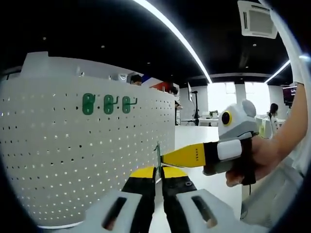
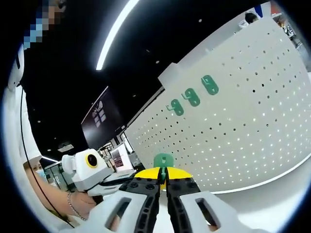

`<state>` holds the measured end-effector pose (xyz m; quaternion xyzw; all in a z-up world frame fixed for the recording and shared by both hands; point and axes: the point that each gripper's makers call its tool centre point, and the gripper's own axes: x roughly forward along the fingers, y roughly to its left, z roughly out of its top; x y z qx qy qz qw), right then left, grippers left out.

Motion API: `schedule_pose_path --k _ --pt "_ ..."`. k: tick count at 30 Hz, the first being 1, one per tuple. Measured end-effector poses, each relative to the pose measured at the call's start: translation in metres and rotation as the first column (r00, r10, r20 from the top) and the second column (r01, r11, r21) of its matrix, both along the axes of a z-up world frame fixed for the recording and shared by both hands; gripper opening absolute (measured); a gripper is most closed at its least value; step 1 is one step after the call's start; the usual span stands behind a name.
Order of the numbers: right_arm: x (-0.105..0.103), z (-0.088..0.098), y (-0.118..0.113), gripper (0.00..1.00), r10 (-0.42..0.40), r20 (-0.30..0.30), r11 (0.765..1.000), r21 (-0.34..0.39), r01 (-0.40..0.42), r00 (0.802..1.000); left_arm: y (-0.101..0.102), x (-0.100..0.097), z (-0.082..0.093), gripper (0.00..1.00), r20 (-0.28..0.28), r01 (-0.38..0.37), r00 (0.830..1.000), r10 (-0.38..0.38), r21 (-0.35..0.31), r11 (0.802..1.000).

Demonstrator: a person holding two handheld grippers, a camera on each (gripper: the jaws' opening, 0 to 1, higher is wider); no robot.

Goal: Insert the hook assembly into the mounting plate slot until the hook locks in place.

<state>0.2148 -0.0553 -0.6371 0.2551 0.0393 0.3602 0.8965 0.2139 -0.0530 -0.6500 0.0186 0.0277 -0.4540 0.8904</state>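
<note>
A white pegboard stands upright with three green hooks mounted in a row near its top. In the left gripper view, my left gripper is shut on a thin green hook piece, seen edge-on in front of the board's right edge. My right gripper comes in from the right, its yellow tips meeting the same piece. In the right gripper view, my right gripper is shut on the green hook piece. The pegboard and its mounted hooks lie beyond.
A person's hand holds the right gripper, and another hand holds the left one. Behind is an open room with ceiling light strips, a dark wall screen and people at desks far off. The floor below the board is white.
</note>
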Motion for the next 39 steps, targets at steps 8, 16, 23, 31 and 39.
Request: schedule_pose_path --k 8,16,23,31,39 --pt "0.000 0.000 0.000 0.01 -0.001 -0.003 1.000 0.001 0.001 1.000 0.000 0.000 0.000 0.04 -0.002 0.000 1.000 0.000 -0.002 1.000" --pt "0.000 -0.001 0.001 0.01 0.004 -0.002 1.000 -0.016 -0.004 1.000 0.001 0.000 -0.002 0.05 -0.017 -0.003 1.000 0.003 0.001 1.000" --pt "0.002 -0.002 -0.001 0.01 -0.006 -0.004 1.000 -0.016 0.006 1.000 0.001 -0.002 -0.013 0.20 -0.033 0.005 0.999 -0.003 0.049 0.999" --pt "0.001 -0.002 -0.002 0.01 -0.005 -0.008 1.000 -0.016 0.004 1.000 -0.002 -0.004 -0.028 0.59 -0.058 0.002 0.998 0.004 0.097 0.995" --pt "0.001 -0.003 0.000 0.01 0.001 -0.003 0.999 -0.036 -0.001 1.000 -0.002 -0.003 -0.032 0.79 -0.086 0.002 0.996 0.007 0.094 0.996"
